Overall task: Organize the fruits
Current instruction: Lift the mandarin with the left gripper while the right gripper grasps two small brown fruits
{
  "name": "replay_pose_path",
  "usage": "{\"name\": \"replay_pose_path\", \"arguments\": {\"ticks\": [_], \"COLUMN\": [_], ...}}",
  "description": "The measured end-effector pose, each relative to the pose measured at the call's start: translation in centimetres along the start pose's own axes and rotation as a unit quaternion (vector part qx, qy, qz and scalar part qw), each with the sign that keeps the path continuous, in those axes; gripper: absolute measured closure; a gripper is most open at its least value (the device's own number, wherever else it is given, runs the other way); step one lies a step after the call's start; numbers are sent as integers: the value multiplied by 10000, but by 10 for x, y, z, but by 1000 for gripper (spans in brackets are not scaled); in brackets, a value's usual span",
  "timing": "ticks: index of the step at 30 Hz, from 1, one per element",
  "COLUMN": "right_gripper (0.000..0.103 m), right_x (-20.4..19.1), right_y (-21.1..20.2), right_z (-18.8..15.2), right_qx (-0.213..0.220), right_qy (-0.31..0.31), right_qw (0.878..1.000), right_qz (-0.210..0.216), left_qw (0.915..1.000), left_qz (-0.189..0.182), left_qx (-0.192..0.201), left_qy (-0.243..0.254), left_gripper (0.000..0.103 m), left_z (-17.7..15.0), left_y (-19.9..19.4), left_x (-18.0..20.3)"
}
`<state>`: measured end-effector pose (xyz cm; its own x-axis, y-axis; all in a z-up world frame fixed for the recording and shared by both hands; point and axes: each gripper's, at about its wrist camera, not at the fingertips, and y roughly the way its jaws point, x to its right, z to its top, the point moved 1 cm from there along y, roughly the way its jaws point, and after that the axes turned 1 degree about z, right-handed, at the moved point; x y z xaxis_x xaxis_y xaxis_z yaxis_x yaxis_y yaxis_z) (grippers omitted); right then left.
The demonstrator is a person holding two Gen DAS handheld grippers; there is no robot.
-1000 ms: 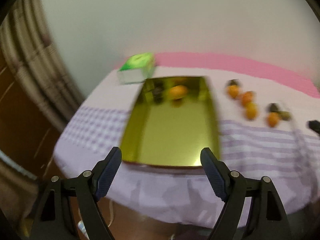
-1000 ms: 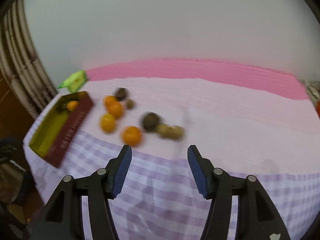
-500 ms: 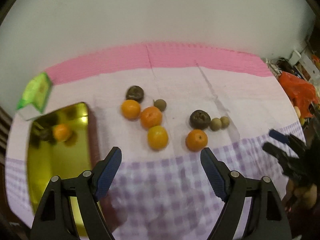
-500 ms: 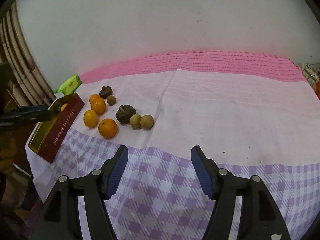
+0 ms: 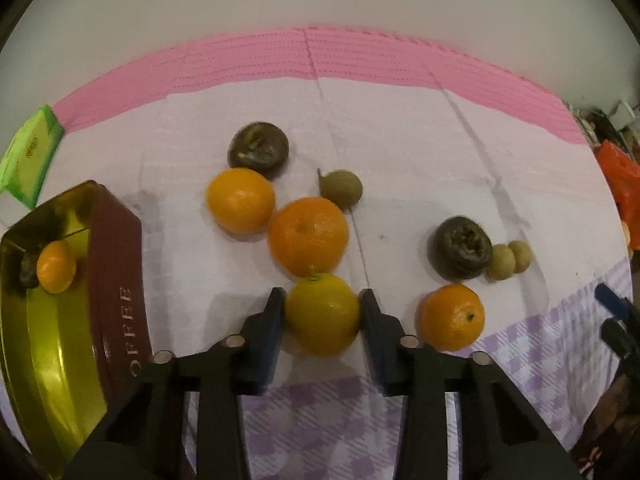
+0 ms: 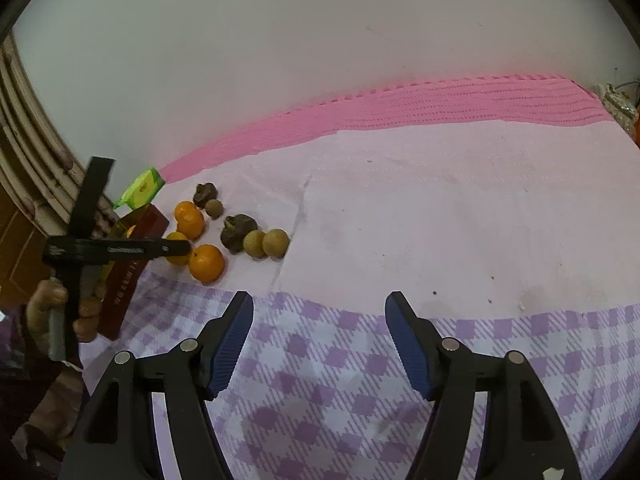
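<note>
Left gripper [image 5: 322, 312] clamped on a yellow-orange citrus fruit [image 5: 322, 314] resting on the tablecloth [image 5: 400, 152].

Both pads press the fruit's sides. At its 12 o'clock a larger orange [image 5: 308, 235] touches it; another orange [image 5: 452, 317] lies near at 3 o'clock. At 9 o'clock stands an open gold-lined tin [image 5: 120, 280] with one small orange [image 5: 56, 266] inside. The right gripper [image 6: 318, 344] hovers above purple-checked cloth, jaws opening, nothing between them. The cloth runs from purple checks through pale lilac to a pink band at the far edge, against a plain white wall [image 6: 320, 60]. A green box [image 5: 30, 156] sits at 10 o'clock.
</note>
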<state>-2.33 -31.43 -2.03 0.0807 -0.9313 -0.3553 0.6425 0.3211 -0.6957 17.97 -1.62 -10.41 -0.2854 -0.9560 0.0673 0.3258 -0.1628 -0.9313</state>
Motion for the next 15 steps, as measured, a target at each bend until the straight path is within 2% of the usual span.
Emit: {"name": "replay_pose_path", "arguments": {"ticks": [2,7,12,14,15], "right_gripper": [36,36,39,51,53], "right_x": [-5,-28,-53,-62,-65], "right_y": [2,17,57,71,77], "right_z": [4,25,42,45,46], "right_qx": [-10,-56,-507,-660,-744], "right_qy": [-107,-1048,-2292,-2746,-2924], "right_qw": [9998,9935,9700,9575,9517], "right_qz": [138,440,634,591,565], "left_qw": [10000,9995,9983,9980,9979], "left_qz": [94,-251,-510,-554,-559], "left_qx": [-13,185,231,233,235], "left_qy": [0,-68,-155,-190,-223], "left_gripper": [66,66,66,66,66], "left_z": [-4,-30,-58,-68,-75], "left_y": [-4,-51,-93,-106,-112], "left_x": [2,14,19,20,19]}}
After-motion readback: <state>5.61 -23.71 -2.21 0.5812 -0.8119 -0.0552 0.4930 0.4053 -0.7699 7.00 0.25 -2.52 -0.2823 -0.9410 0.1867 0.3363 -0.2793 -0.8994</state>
